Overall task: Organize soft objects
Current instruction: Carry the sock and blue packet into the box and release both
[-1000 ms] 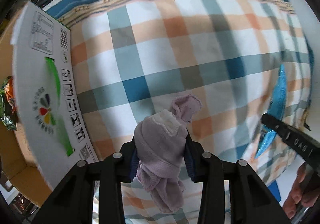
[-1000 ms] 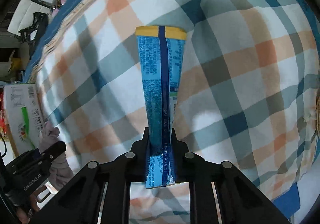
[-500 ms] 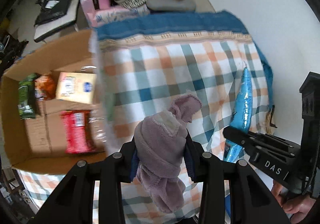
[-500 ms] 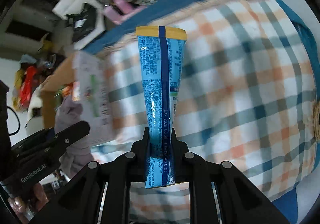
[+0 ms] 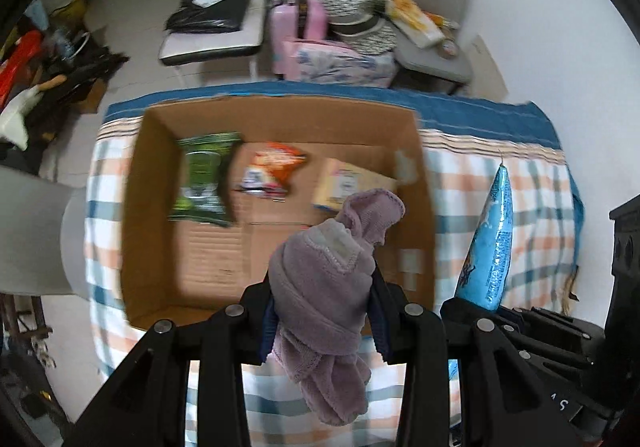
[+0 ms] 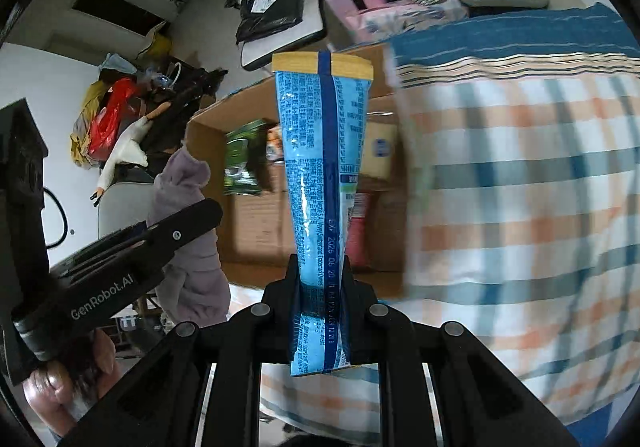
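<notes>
- The left gripper (image 5: 322,299) is clamping a bundled lilac cloth (image 5: 328,287) between its jaws; the cloth is bulging above the fingers and hanging below them, over the near edge of the cardboard box (image 5: 424,215).
- The right gripper (image 6: 322,279) is pinching a blue snack packet (image 6: 324,175) near its lower end; the packet is standing upright, its yellow top seal pointing away from the camera.
- In the left wrist view the same packet is showing at the right, just beside the box's right wall and above the checked cloth.
- A checked tablecloth (image 6: 520,187) in orange, teal and white is covering the work surface, with a blue striped border (image 5: 480,111) running along its far edge.
- The open box is sitting on that cloth; inside, on its floor, are lying a green bag (image 5: 204,179), an orange bag (image 5: 274,167) and a pale yellow pack (image 5: 348,183), all somewhat blurred.
- Beyond the far edge, a white chair (image 5: 216,27) is carrying a black plastic bag (image 5: 212,7).
- Beside it, a pink case (image 5: 292,23) and a patterned bundle (image 5: 344,63) are piled next to a grey chair (image 5: 436,15) loaded with striped fabric and packets.
- At far left, mixed clutter (image 6: 116,119) is lying against the wall on a pale floor.
</notes>
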`<state>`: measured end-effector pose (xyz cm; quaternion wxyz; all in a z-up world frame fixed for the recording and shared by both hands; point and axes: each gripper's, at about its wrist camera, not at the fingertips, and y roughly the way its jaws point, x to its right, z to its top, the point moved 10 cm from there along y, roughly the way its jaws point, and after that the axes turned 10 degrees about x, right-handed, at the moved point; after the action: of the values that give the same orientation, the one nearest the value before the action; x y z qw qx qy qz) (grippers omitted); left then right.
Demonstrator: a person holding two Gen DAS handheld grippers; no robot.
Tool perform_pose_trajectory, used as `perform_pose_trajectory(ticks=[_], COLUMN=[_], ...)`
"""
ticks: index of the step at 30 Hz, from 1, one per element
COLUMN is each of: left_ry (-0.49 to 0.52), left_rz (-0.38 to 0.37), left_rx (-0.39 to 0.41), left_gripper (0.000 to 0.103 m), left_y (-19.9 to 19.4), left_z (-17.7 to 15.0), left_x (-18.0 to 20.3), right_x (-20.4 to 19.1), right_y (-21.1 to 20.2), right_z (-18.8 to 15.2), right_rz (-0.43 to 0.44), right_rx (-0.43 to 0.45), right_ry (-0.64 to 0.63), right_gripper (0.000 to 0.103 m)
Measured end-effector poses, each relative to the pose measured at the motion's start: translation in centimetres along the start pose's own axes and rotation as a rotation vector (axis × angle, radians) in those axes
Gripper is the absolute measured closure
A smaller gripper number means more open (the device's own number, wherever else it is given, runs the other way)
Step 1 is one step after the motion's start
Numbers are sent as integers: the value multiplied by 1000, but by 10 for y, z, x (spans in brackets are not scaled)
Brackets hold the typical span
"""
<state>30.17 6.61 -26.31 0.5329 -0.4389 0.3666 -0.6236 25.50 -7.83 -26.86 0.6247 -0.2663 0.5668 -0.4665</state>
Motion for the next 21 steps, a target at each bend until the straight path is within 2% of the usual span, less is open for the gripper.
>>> perform_pose_trajectory(ticks=[6, 9, 13, 21], left_ry=[-30, -51, -83, -69], left_rz=[31, 25, 7, 14], left_rx=[-66, -133, -220, -291], left_gripper=[68, 68, 68, 68], left_y=[30, 58, 92, 130], left_z=[0, -4, -12, -19], left_x=[-62, -84, -103, -115], right_x=[-42, -52, -53, -46], right_y=[53, 82, 121, 168], right_z=[0, 1, 1, -3], right_rz=[-34, -59, -106, -167], right_rx=[-17, -34, -61, -99], right_ry=[19, 34, 54, 90], right_gripper=[86, 86, 86, 86])
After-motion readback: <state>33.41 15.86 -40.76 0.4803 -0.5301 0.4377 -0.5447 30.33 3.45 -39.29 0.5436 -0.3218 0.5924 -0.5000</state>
